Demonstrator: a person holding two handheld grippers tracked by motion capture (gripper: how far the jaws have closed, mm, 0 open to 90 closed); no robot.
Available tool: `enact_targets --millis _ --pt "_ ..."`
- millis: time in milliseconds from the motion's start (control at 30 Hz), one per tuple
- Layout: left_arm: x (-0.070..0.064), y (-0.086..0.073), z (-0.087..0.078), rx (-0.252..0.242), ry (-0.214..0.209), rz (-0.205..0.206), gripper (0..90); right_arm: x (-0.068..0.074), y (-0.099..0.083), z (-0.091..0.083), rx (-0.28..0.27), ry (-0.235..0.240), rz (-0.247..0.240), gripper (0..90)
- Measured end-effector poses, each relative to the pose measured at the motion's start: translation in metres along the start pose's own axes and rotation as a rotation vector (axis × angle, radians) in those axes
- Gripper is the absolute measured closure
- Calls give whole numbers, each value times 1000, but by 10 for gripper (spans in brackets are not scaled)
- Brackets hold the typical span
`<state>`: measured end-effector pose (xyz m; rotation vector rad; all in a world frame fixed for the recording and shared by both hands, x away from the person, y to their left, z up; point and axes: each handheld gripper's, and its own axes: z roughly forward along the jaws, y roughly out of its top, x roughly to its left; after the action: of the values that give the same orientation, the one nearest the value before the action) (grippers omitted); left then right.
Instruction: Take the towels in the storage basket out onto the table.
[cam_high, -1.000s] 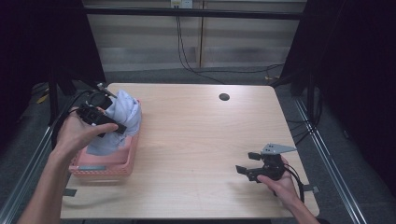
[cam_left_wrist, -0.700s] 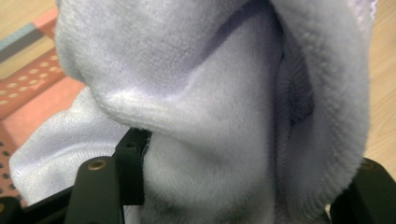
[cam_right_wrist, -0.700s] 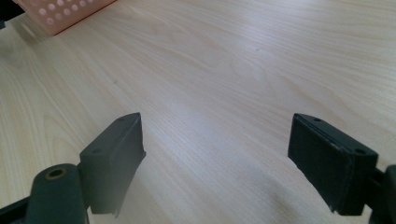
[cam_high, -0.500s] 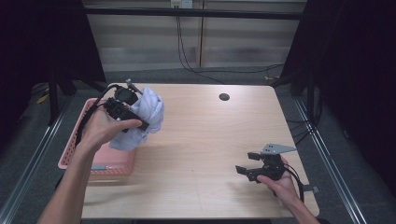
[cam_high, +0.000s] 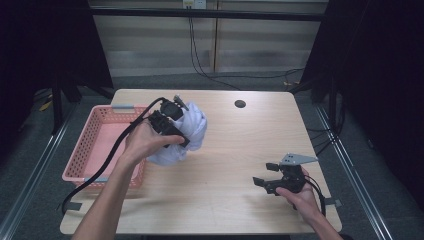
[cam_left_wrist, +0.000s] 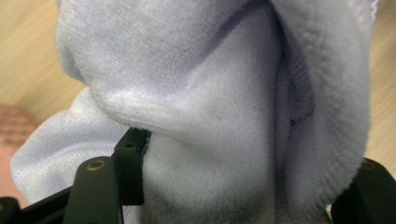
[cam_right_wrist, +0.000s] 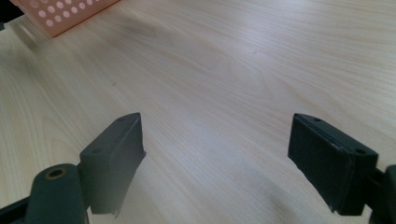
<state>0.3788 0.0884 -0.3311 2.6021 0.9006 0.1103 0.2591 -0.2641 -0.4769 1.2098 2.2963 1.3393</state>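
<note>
A pale lilac towel (cam_high: 187, 135) hangs bunched over the table, just right of the pink basket (cam_high: 91, 150). My left gripper (cam_high: 172, 127) is shut on it; in the left gripper view the towel (cam_left_wrist: 224, 107) fills the space between the jaws, over bare wood. My right gripper (cam_high: 267, 182) rests low near the table's front right, open, with nothing between its fingers (cam_right_wrist: 116, 154); bare wood shows between them.
The wooden table (cam_high: 240, 150) has a round dark hole (cam_high: 240, 104) near its far edge. A corner of the pink basket (cam_right_wrist: 60, 14) appears at the top left of the right gripper view. A black cable (cam_high: 105, 165) trails from the left gripper.
My left gripper has carried the towel up out of the pink basket and rightward over the table. The right gripper has stayed in place.
</note>
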Motion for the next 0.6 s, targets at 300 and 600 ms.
enact_targets --millis 300,600 --pt "-16 11 23 0 -32 19 349 -1 0 -1 -3 0 1 181" --pt "-25 17 53 -11 -82 18 346 -1 1 1 -4 -2 2 181"
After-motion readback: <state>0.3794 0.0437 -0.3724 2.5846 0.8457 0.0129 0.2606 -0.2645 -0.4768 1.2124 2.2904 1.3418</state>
